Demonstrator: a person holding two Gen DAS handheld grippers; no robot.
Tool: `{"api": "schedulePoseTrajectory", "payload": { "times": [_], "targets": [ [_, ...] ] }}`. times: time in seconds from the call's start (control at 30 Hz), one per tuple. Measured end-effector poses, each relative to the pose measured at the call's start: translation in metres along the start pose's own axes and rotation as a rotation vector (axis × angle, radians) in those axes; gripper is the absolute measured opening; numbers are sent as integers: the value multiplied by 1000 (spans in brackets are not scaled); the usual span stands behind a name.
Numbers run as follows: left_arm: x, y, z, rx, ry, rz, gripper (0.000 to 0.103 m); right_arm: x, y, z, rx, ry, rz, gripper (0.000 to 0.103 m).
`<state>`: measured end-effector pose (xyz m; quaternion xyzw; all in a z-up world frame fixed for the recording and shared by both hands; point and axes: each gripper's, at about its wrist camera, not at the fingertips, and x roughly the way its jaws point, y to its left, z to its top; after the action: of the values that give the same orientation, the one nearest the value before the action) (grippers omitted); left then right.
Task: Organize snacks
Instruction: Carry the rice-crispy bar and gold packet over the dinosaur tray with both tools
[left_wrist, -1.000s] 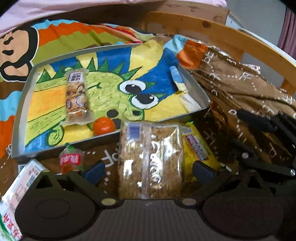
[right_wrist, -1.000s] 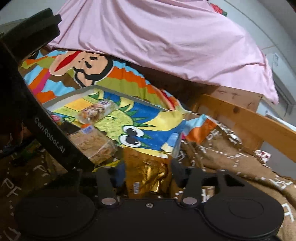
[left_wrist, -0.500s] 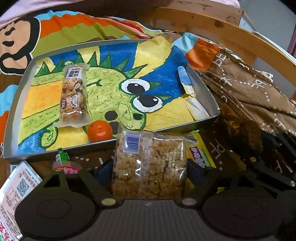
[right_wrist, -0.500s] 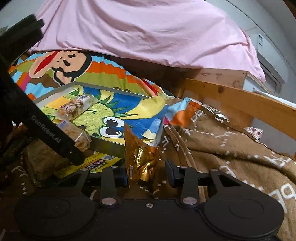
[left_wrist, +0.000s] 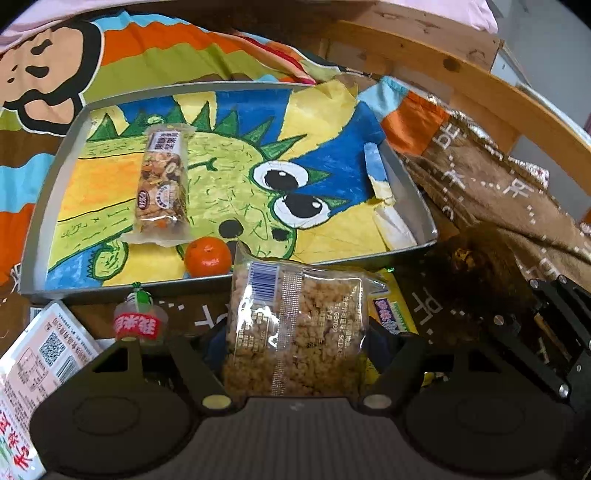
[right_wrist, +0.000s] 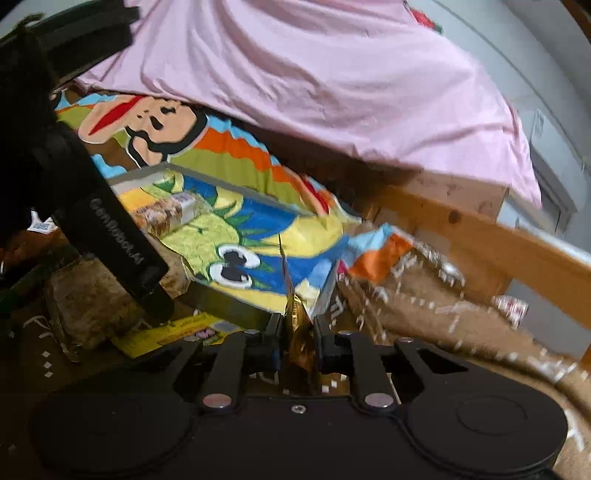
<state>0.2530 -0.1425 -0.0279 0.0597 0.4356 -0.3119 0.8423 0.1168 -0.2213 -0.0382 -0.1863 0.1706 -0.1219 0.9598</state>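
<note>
My left gripper is closing on the rice-cracker pack bound for the tray. My right gripper pinches the gold packet by its edge, ready to lift.

the left wrist view looks steeply down from close above the near rim of the grey tray, over a brown blanket, facing the wooden bed rail beyond. the right wrist view sits lower and nearly level — it looks across the tray from its right corner toward a pink sheet. both views share the tray, the blanket and the rail — and the right one catches the left gripper from the side.
</note>
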Motion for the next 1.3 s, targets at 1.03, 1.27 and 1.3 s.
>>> {"api": "schedulePoseTrajectory", "payload": {
  "times": [1.03,1.27,1.3],
  "targets": [
    [31,39,108,-73,-250,-28,76,74,-40,84,244,-17,96,16],
    [53,50,107,-125,-221,-30,76,102,-44,93,290,94,161,16],
    [55,52,107,-132,-215,-33,76,107,-44,95,296,109,170,16]
  ]
}}
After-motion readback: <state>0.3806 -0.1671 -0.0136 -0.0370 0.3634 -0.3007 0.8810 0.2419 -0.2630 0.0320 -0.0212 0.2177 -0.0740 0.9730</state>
